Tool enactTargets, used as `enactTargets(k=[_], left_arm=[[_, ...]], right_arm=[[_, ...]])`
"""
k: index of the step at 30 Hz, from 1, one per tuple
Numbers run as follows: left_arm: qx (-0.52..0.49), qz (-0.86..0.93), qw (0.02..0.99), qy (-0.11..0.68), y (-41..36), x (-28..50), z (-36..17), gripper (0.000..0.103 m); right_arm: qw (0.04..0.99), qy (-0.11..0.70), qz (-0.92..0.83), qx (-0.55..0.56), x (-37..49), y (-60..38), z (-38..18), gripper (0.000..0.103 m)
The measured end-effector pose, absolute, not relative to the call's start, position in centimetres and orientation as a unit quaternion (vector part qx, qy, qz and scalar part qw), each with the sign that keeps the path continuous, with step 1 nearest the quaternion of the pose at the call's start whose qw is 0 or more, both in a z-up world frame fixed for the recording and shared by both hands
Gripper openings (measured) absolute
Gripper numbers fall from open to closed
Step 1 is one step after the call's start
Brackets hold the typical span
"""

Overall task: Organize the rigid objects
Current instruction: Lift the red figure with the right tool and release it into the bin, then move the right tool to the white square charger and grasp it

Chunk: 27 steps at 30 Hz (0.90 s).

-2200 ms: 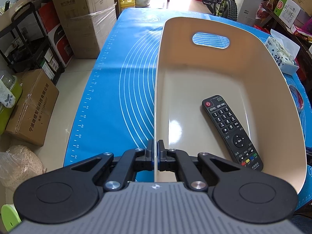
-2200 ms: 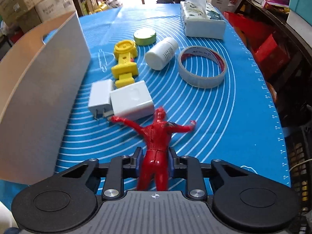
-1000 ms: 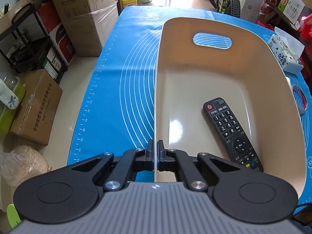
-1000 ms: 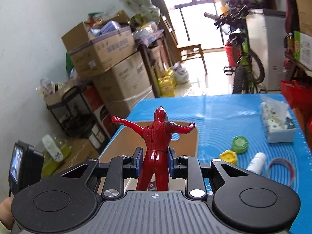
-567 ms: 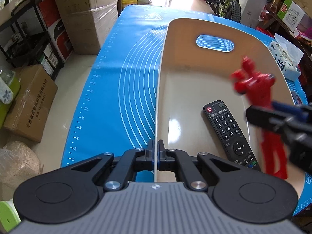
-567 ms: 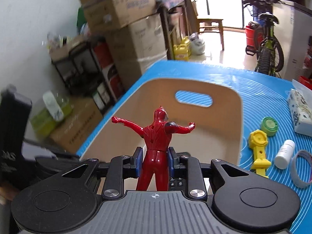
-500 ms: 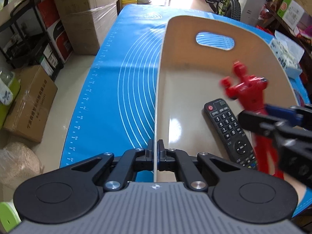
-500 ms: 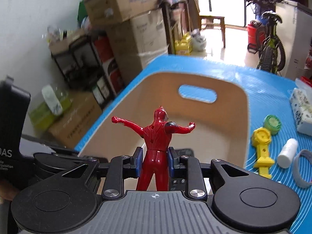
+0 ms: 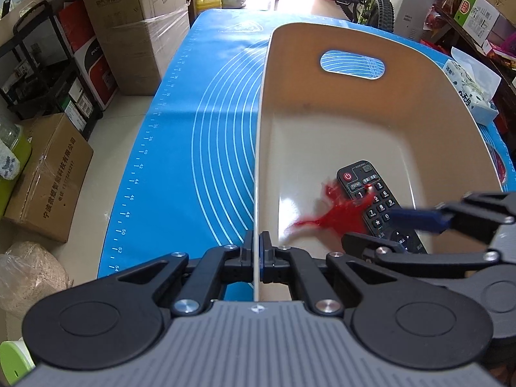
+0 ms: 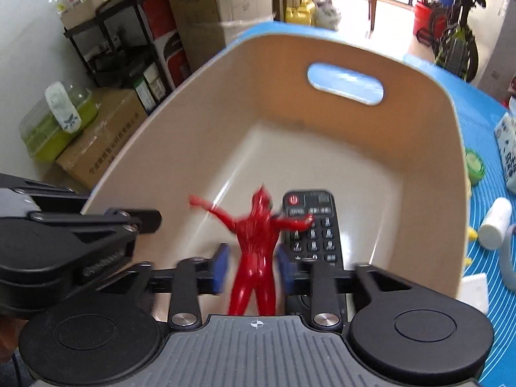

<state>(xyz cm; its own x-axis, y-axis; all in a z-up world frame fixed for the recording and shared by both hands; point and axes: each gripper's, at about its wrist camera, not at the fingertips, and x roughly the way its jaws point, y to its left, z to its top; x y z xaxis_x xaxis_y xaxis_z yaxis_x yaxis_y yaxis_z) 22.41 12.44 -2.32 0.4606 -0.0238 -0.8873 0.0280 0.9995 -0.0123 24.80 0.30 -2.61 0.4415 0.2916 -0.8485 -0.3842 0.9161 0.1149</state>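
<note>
The left claw [image 9: 257, 251] pinches the beige bin's rim [image 9: 258, 174]. The right claw [image 10: 253, 267], jaws just opened, no longer grips the red figure [image 10: 254, 242] above the remote [image 10: 311, 225].

Blue mat [image 9: 206, 122] covers the bench, white rings and ruler marks across it. The beige bin [image 9: 419, 103] sits on the mat. Right of the bin: tissue pack [image 9: 474, 96], green lid [image 10: 474, 164], white bottle [image 10: 495, 222], tape roll [image 10: 508, 258], all on the mat.
</note>
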Motion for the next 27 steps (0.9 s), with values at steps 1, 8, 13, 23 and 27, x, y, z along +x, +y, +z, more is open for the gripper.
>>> enactTargets(k=[1, 8, 13, 23, 27], left_arm=[[0.001, -0.016, 0.855, 0.519, 12.5, 22.4, -2.3, 0.003], [0.002, -0.016, 0.856, 0.517, 12.4, 22.4, -2.2, 0.003], [0.001, -0.013, 0.857, 0.515, 12.4, 22.3, -2.1, 0.003], [0.006, -0.008, 0.856, 0.516, 12.2, 22.3, -1.9, 0.003], [0.007, -0.006, 0.856, 0.516, 12.1, 22.3, -1.9, 0.004]], right_arm=[[0.853, 0.48, 0.2, -0.045, 24.5, -0.1, -2.1, 0.063], [0.898, 0.4, 0.179, -0.02, 22.2, -4.8, 2.2, 0.075], [0.924, 0.36, 0.125, -0.029, 21.8, -9.2, 3.7, 0.09], [0.921, 0.383, 0.059, -0.035, 21.8, -16.0, -0.9, 0.093], [0.909, 0.41, 0.075, -0.034, 22.3, -16.3, -3.6, 0.093]])
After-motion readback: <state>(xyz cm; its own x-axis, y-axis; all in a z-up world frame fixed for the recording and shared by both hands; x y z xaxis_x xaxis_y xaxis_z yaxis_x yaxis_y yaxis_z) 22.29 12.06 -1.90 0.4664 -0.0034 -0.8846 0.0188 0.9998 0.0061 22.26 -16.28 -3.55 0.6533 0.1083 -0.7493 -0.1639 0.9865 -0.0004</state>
